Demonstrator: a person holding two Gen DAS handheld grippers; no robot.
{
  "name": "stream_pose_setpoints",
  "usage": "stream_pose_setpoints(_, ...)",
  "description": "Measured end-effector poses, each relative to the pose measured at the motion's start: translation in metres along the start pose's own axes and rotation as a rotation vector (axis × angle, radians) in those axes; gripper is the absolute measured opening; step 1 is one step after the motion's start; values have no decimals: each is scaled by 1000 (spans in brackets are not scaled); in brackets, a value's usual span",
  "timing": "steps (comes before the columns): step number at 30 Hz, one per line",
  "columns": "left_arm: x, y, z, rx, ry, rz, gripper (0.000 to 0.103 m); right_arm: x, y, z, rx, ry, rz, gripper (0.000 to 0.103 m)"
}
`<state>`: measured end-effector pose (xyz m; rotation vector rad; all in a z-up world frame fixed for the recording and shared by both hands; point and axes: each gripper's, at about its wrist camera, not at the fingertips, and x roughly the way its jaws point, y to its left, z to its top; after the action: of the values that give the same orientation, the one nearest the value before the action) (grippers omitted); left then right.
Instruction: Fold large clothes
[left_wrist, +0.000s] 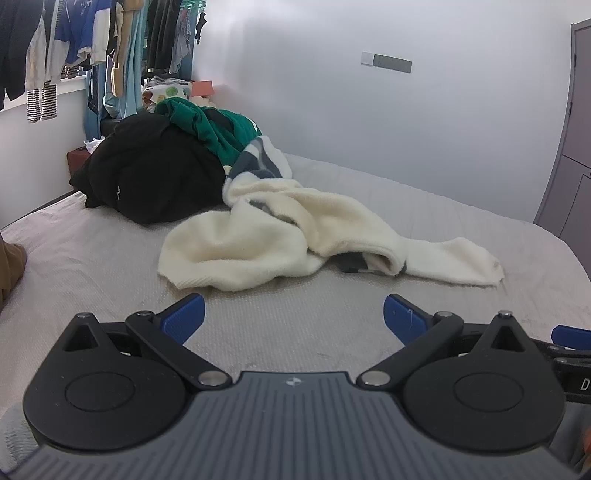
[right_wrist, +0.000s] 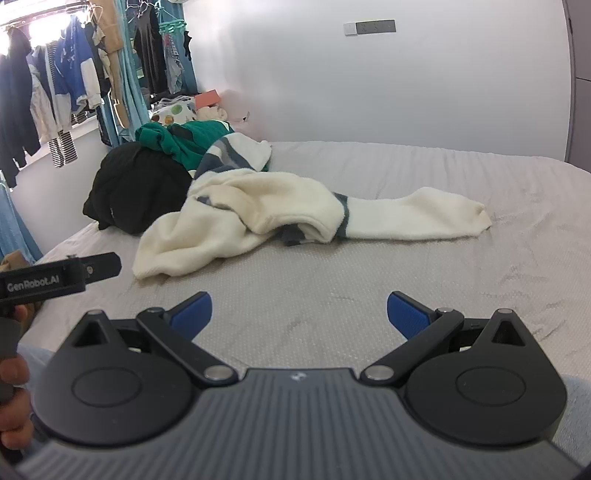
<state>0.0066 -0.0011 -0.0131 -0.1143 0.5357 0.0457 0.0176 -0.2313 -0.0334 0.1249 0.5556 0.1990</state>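
A cream fleece garment with grey stripes (left_wrist: 280, 229) lies crumpled on the grey bed (left_wrist: 110, 266), one sleeve stretched to the right. It also shows in the right wrist view (right_wrist: 258, 206). My left gripper (left_wrist: 293, 314) is open and empty, low over the bed just short of the garment's near hem. My right gripper (right_wrist: 299, 312) is open and empty, also short of the garment. The left gripper's body (right_wrist: 55, 278) shows at the left edge of the right wrist view.
A black garment (left_wrist: 155, 177) and a green one (left_wrist: 214, 129) are piled at the bed's far left corner. Clothes hang on a rack (left_wrist: 74, 44) at the left. A white wall (left_wrist: 406, 129) runs behind the bed. A grey cabinet (left_wrist: 576, 147) stands at the right.
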Motion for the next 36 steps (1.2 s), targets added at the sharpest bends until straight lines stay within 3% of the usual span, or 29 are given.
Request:
stream_pose_setpoints(15, 9, 1, -4, 8, 16, -8, 103, 7, -5, -5, 22, 29, 6, 103)
stream_pose_setpoints(36, 77, 8, 16, 9, 49, -40, 103, 61, -4, 14, 18, 78, -29, 103)
